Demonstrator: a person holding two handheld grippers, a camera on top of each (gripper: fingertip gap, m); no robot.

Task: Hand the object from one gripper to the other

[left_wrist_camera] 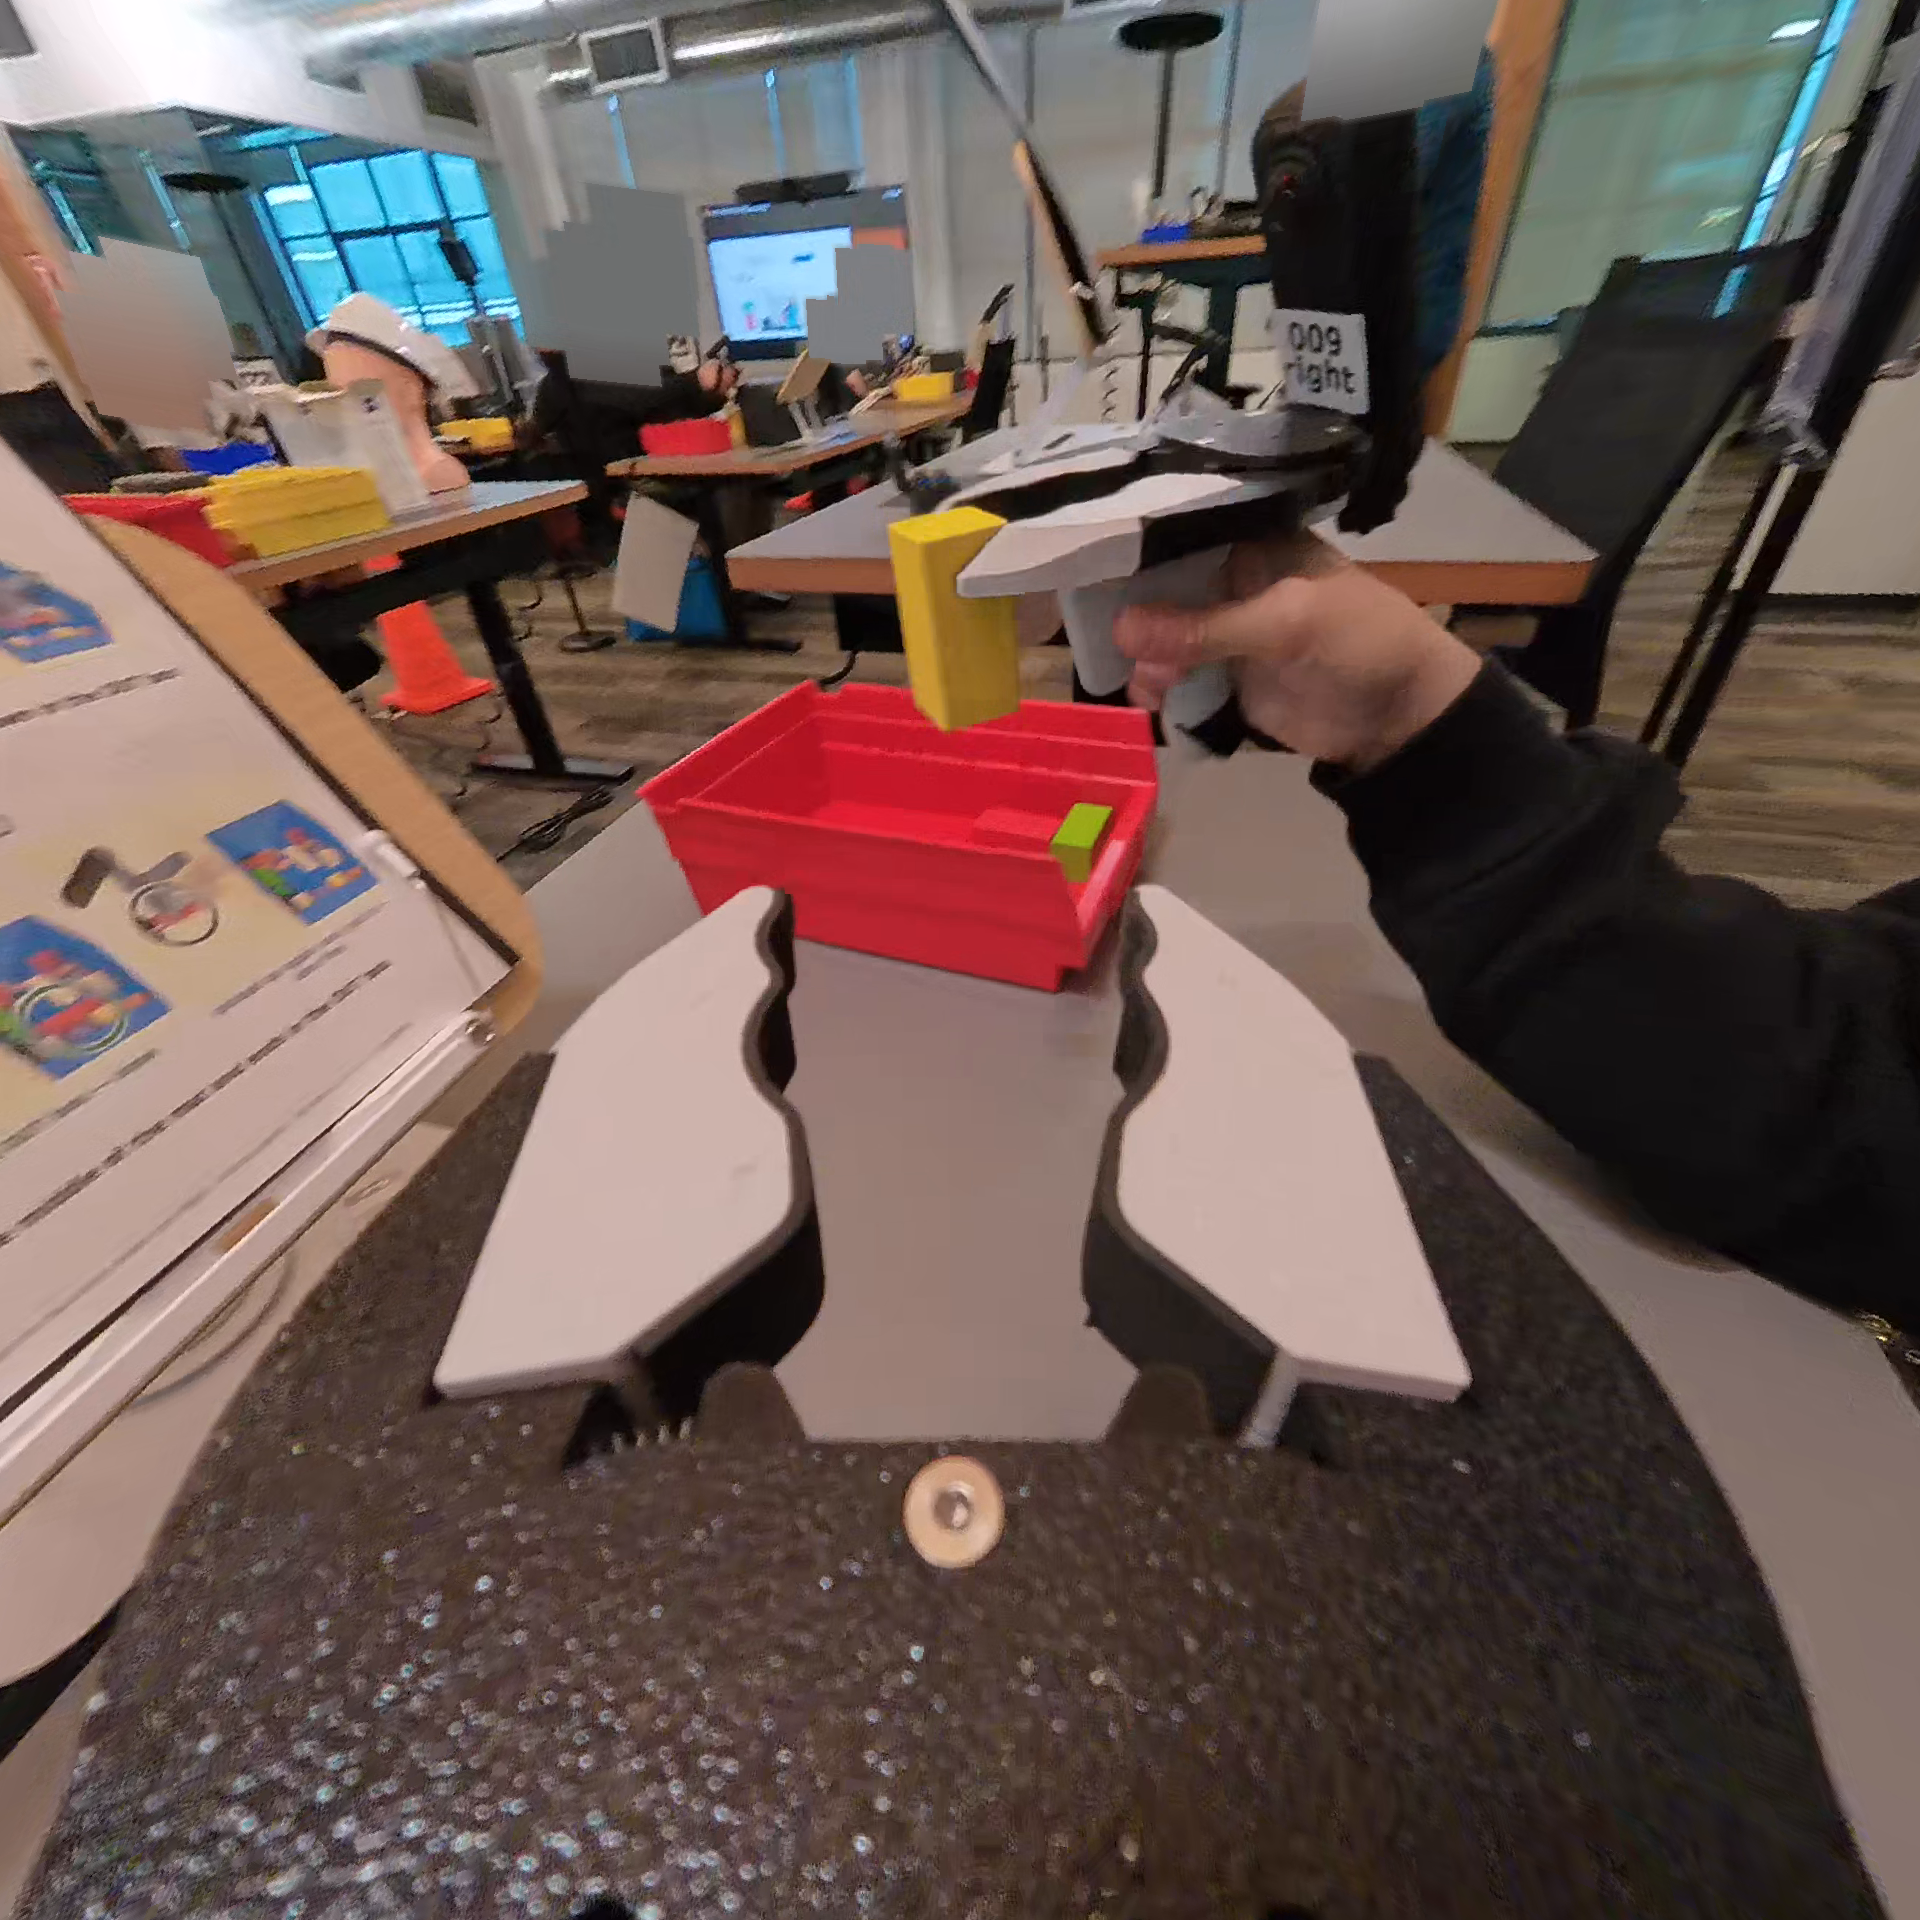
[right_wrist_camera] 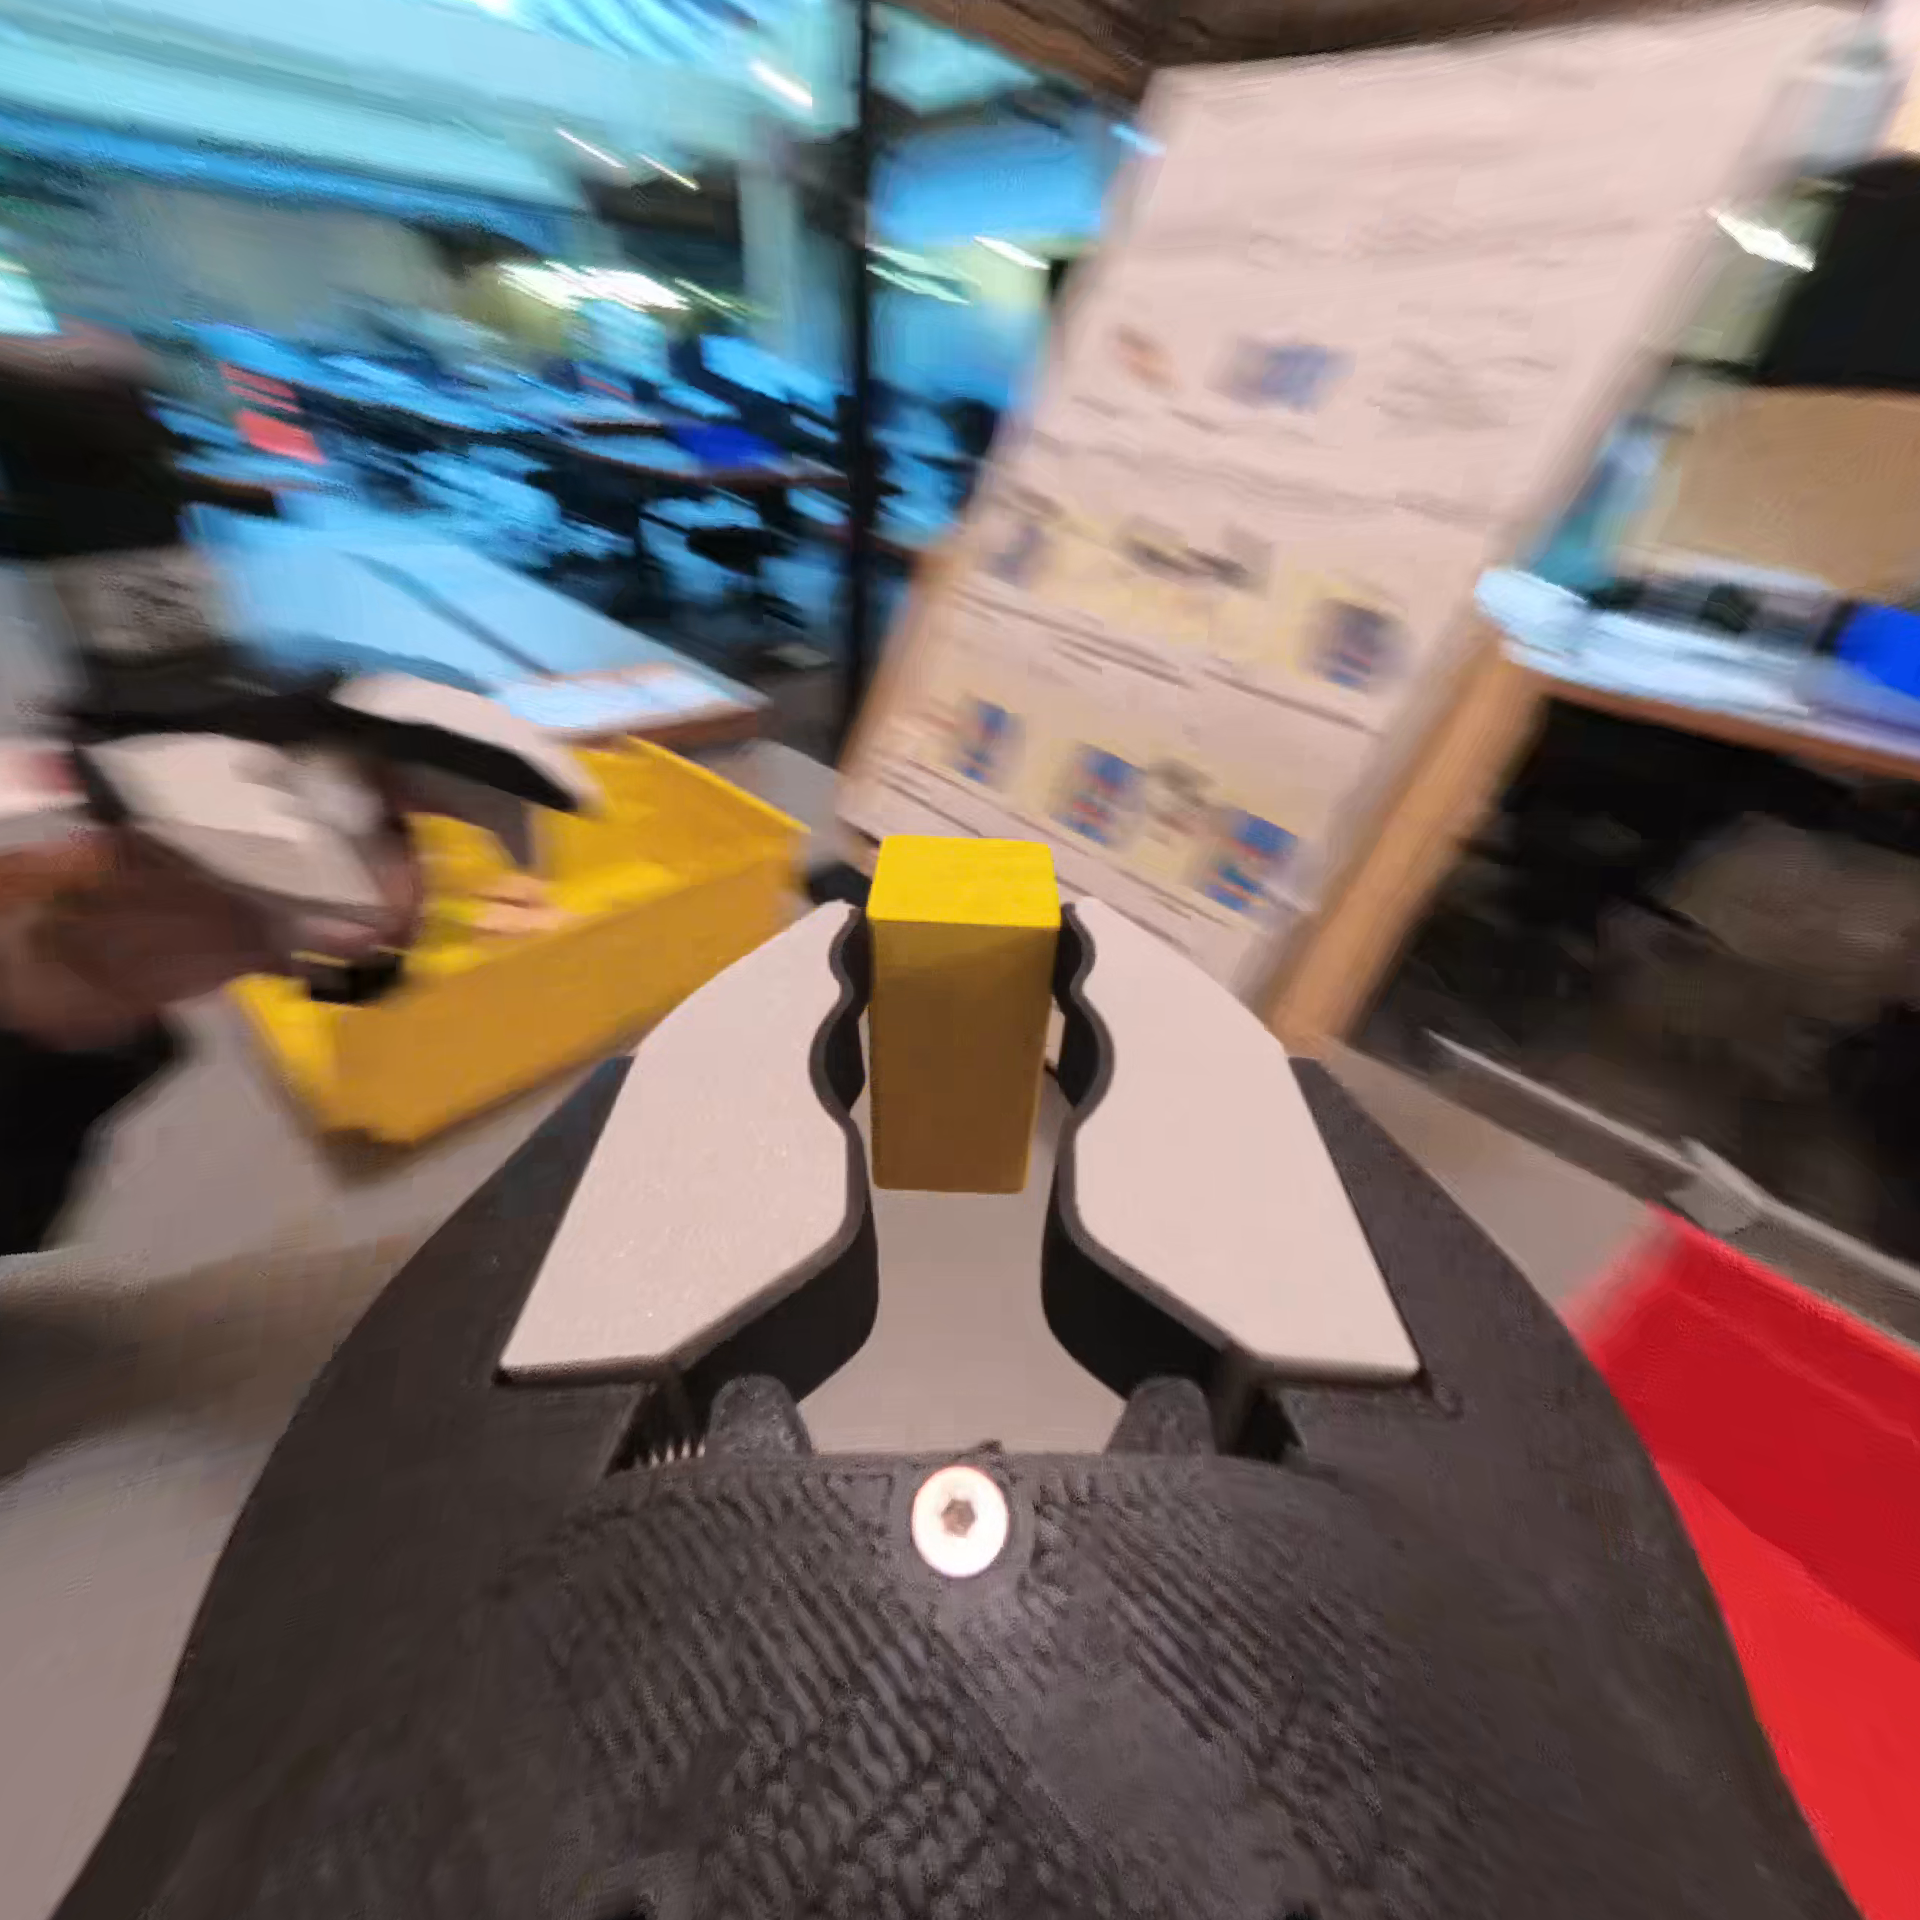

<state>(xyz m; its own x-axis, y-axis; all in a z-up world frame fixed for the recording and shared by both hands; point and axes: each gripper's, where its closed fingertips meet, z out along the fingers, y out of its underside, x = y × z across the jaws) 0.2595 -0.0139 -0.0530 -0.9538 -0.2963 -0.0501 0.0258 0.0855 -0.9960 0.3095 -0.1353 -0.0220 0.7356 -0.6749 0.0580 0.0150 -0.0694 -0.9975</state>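
My right gripper [right_wrist_camera: 961,971] is shut on a yellow block [right_wrist_camera: 958,1013], both pads pressed on its sides. In the left wrist view the same block [left_wrist_camera: 951,623] hangs upright from the right gripper [left_wrist_camera: 971,545], just above the back edge of a red bin [left_wrist_camera: 831,862]. My left gripper [left_wrist_camera: 956,935] is open with nothing between its fingers, and sits low in front of the red bin. It also shows blurred at the left of the right wrist view [right_wrist_camera: 540,779], over a yellow bin [right_wrist_camera: 540,997].
A green block [left_wrist_camera: 1081,840] and a red block [left_wrist_camera: 1013,826] lie in the red bin. A poster board [left_wrist_camera: 208,987] stands close on the left. The red bin's corner [right_wrist_camera: 1766,1455] shows at right. A hand and dark sleeve [left_wrist_camera: 1558,935] reach in from the right. Across from one pair of fingers to the other is roughly 15 cm.
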